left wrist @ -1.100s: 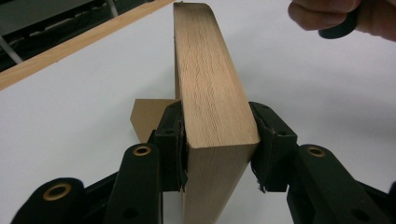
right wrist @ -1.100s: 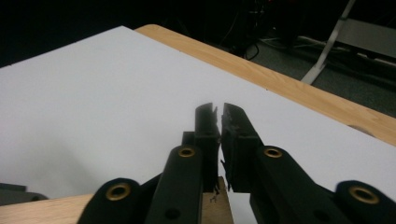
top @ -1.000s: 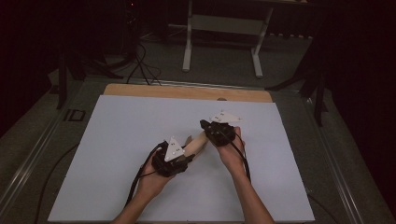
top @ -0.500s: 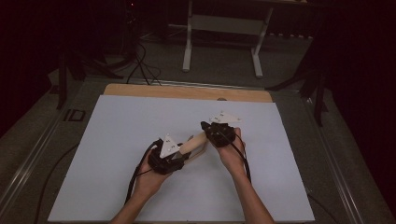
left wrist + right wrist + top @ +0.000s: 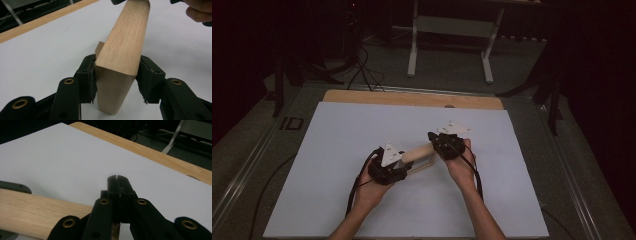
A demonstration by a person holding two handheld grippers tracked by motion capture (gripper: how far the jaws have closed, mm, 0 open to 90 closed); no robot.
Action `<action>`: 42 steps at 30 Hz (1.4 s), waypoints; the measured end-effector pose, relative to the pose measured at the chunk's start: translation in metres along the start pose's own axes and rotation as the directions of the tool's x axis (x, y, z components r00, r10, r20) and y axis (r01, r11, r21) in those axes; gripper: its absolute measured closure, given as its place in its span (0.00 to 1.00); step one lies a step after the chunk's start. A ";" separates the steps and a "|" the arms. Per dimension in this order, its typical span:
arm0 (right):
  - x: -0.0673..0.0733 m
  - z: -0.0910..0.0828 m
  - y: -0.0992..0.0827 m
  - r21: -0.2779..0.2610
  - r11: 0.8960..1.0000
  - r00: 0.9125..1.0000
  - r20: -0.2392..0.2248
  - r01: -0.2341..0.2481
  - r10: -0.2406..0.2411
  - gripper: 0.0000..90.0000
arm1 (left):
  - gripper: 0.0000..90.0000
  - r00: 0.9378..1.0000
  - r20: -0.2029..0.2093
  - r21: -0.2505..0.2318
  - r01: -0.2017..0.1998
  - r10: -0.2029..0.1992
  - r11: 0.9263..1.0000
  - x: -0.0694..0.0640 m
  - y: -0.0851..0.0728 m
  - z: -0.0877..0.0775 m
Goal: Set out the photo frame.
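Observation:
A light wooden bar (image 5: 417,151) lies slanted between my two grippers over the white table sheet (image 5: 362,130). My left gripper (image 5: 404,161) straddles the bar's near end (image 5: 125,37). Its jaws have just been opening, and its pads (image 5: 88,75) now stand close beside the wood on either side, hardly pressing. My right gripper (image 5: 433,140) is at the bar's far end with its jaws shut tight together (image 5: 117,178). The bar (image 5: 37,207) runs up to the left of those jaws. Whether anything thin is pinched low between them I cannot tell.
A wooden table edge (image 5: 412,98) runs along the far side of the sheet. Beyond it stand a white metal stand (image 5: 452,30) and cables on the dark floor. Both forearms come in from the bottom.
The left gripper has shifted slightly to the left along the bar. The right gripper and the bar have kept still.

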State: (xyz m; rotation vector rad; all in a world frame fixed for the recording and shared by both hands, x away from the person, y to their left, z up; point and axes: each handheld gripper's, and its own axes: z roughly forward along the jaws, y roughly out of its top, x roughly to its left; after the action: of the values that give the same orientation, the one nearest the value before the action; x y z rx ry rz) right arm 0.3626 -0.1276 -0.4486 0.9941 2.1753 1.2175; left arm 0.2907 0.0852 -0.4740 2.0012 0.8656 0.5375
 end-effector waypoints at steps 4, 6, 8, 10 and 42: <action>0.000 -0.001 0.000 0.002 1.000 1.000 -0.001 0.003 -0.003 1.00 | 0.58 1.000 -0.003 0.001 -0.001 0.001 1.000 0.000 0.000 0.000; 0.000 -0.002 -0.001 0.004 1.000 1.000 -0.001 0.003 -0.003 1.00 | 0.58 1.000 -0.006 0.002 -0.001 0.001 1.000 0.000 0.000 0.000; 0.000 -0.002 -0.001 0.000 1.000 1.000 -0.002 0.005 -0.005 1.00 | 0.58 1.000 -0.003 0.001 0.001 -0.001 1.000 0.001 0.000 0.000; -0.001 -0.003 -0.003 -0.009 1.000 1.000 -0.008 -0.002 0.002 1.00 | 0.57 1.000 -0.002 0.001 0.006 -0.006 1.000 0.002 -0.001 0.001; 0.003 -0.018 -0.010 -0.001 1.000 0.999 -0.033 -0.009 0.009 1.00 | 0.57 0.998 -0.041 0.021 0.054 -0.053 0.998 0.011 -0.004 0.003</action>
State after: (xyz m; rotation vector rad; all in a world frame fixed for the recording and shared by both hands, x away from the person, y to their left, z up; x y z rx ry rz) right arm 0.3451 -0.1388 -0.4482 0.9911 2.1976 1.2477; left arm 0.2986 0.0932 -0.4780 1.9875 0.9512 0.5417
